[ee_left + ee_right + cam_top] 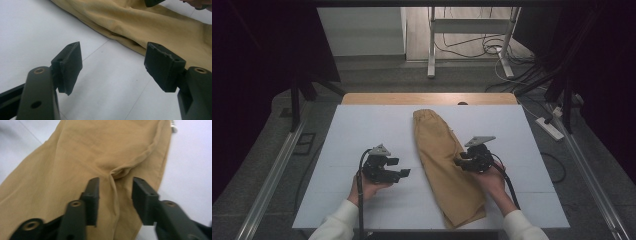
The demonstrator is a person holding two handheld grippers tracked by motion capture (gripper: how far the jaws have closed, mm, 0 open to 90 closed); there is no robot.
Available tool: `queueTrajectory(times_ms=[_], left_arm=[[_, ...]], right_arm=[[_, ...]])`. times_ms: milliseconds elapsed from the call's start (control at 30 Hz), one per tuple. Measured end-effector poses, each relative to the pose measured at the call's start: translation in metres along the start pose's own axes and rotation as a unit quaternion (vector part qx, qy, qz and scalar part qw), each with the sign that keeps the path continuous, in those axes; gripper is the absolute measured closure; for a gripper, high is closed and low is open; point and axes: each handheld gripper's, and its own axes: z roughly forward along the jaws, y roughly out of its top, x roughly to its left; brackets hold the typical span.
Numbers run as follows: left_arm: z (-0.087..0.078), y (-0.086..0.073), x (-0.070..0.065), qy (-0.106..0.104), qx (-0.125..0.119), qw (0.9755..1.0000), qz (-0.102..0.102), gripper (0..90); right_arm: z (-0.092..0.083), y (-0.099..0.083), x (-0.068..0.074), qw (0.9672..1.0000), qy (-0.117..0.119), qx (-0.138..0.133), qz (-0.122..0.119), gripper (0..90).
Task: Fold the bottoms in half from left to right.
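Observation:
Tan trousers (447, 165) lie folded lengthwise on the white table top (357, 130), waistband at the far end. My right gripper (459, 161) rests over the cloth's right side. In the right gripper view its jaws (115, 195) straddle a raised crease of the tan cloth (87, 152), with a gap showing on both sides of the crease. My left gripper (401, 167) hovers over bare table just left of the trousers, pointing at them. In the left gripper view its jaws (113, 65) stand wide with nothing between them, and the trousers' edge (150, 27) lies just beyond.
A wooden strip (427, 98) borders the table's far edge. Metal rails run along both sides. Beyond the table stand a white frame's legs (432, 50) and loose cables, and a power strip (551, 128) lies on the floor at the right.

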Motion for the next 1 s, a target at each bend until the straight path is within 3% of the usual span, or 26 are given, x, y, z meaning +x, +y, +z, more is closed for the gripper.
queueTrajectory(times_ms=[233, 333, 600, 700, 767, 833, 900, 1000], left_arm=[[0.001, 0.0, 0.002, 0.002, 0.002, 1.0, 0.001, 29.8], [0.001, 0.0, 0.003, 0.002, 0.003, 1.0, 0.0, 29.8], [-0.001, -0.001, 0.005, 0.006, 0.003, 1.0, -0.003, 29.2], [0.0, -0.001, 0.005, 0.006, 0.005, 1.0, -0.003, 28.5], [0.0, 0.0, 0.005, 0.003, 0.006, 1.0, -0.003, 28.2], [0.0, 0.0, 0.006, 0.005, 0.006, 1.0, -0.003, 28.0], [0.0, 0.0, 0.008, 0.006, 0.005, 1.0, -0.005, 28.0], [-0.002, 0.0, 0.009, 0.008, 0.003, 0.9999, -0.005, 28.0]], right_arm=[[0.004, -0.004, -0.001, 0.9997, -0.003, 0.022, -0.008, 86.2], [-0.001, -0.004, -0.003, 0.9997, -0.001, 0.024, -0.011, 86.8], [-0.009, -0.016, -0.012, 0.9994, -0.002, 0.035, 0.007, 85.0], [-0.007, -0.019, -0.011, 0.9992, -0.005, 0.04, 0.003, 79.5], [-0.009, -0.017, -0.009, 0.9991, -0.022, 0.035, 0.003, 58.4], [-0.016, -0.015, -0.007, 0.9992, -0.037, 0.014, 0.009, 47.0], [-0.023, -0.013, -0.004, 0.9995, -0.03, 0.002, 0.014, 42.0], [-0.029, -0.012, 0.006, 0.9998, -0.019, -0.005, 0.001, 40.0]])
